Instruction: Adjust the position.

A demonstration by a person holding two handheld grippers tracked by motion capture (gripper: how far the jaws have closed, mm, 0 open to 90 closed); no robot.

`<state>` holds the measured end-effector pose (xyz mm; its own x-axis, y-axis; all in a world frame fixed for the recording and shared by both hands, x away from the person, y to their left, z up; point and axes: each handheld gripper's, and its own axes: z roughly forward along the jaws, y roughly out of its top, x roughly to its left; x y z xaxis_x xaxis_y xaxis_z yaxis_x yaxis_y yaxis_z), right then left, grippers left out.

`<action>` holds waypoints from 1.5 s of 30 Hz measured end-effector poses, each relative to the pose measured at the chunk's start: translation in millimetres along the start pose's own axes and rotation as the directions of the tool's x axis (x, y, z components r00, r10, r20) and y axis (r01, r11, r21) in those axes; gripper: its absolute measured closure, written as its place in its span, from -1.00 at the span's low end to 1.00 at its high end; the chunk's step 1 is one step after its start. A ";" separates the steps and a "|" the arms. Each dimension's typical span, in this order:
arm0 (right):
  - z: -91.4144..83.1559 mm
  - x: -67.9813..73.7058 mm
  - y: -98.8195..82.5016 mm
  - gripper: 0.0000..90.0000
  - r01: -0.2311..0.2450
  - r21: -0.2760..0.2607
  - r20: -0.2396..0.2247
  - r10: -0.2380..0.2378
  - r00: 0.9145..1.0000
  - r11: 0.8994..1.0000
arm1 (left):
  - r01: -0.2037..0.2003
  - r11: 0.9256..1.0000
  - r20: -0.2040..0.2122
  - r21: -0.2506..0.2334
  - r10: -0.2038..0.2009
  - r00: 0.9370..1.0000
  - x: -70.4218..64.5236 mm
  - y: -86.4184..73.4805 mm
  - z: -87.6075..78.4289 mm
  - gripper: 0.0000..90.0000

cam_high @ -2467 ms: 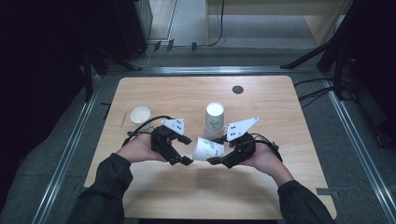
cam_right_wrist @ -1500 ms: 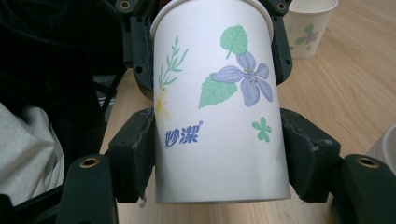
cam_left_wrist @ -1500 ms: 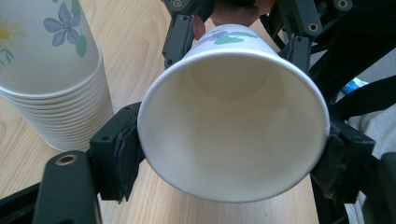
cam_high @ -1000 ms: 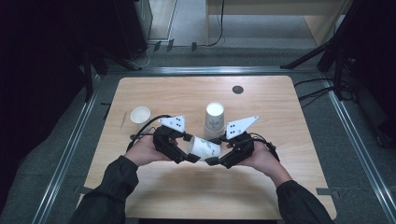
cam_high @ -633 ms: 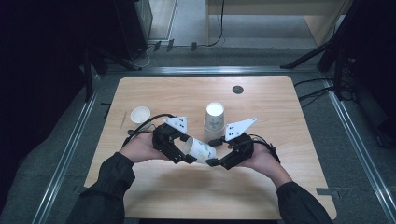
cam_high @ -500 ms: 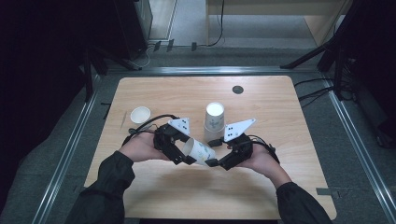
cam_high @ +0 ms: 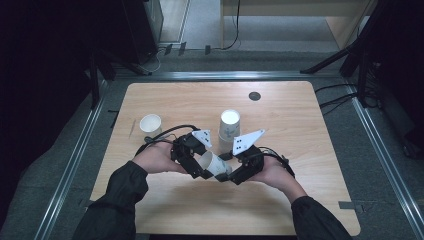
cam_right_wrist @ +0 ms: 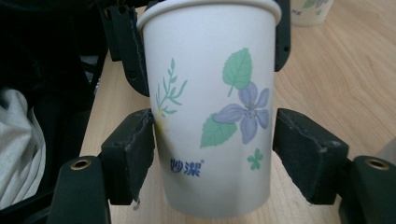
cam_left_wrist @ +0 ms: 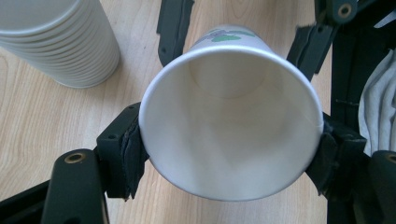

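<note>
A white paper cup (cam_high: 214, 164) printed with flowers lies on its side above the wooden table (cam_high: 310, 135), held between both grippers. My left gripper (cam_high: 202, 167) is shut on its rim; in the left gripper view the cup (cam_left_wrist: 231, 116) faces me mouth-on, and my left gripper (cam_left_wrist: 231, 149) has a pad pressed on each side. My right gripper (cam_high: 227, 172) takes the narrow base end. Its jaws have just been closing. In the right gripper view the cup (cam_right_wrist: 210, 93) stands between the pads of my right gripper (cam_right_wrist: 212, 149), which lie against its wall.
A stack of nested paper cups (cam_high: 229, 125) stands just behind the grippers and shows at the upper left (cam_left_wrist: 56, 42) in the left gripper view. A single cup (cam_high: 150, 123) stands at the left. A small black disc (cam_high: 255, 96) sits near the far edge.
The left gripper has come in from the left and closed on the cup's rim. The cup now lies between both grippers, slightly further left.
</note>
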<state>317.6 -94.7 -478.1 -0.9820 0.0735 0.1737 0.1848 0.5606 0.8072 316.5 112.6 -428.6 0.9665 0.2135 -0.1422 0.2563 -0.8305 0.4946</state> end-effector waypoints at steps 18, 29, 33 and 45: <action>-2.2 3.0 1.5 -0.26 0.037 -0.003 0.025 -0.037 0.999 0.999 | -0.028 0.998 -0.016 -0.059 0.027 0.999 -1.1 -2.0 0.1 -0.51; -17.3 -1.8 0.4 -0.26 0.011 -0.052 0.040 -0.009 0.999 0.999 | 0.025 0.983 0.005 -0.180 -0.024 1.000 8.5 -18.7 -13.2 -0.57; -20.4 -2.8 0.9 -0.26 0.012 -0.068 0.041 -0.010 0.999 0.998 | 0.048 0.968 0.027 -0.244 -0.043 0.999 9.1 -22.9 -17.5 -0.57; -22.9 -4.8 4.8 -0.26 0.007 -0.108 0.013 -0.006 1.000 0.994 | 0.088 0.916 0.056 -0.390 -0.072 0.996 8.2 -29.8 -15.5 -0.58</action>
<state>324.1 -111.3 -462.2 -0.9835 0.0809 0.1615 0.1806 0.4691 0.8645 317.0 147.1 -431.3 0.9434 0.2433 -0.2252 0.3247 -0.5416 0.7754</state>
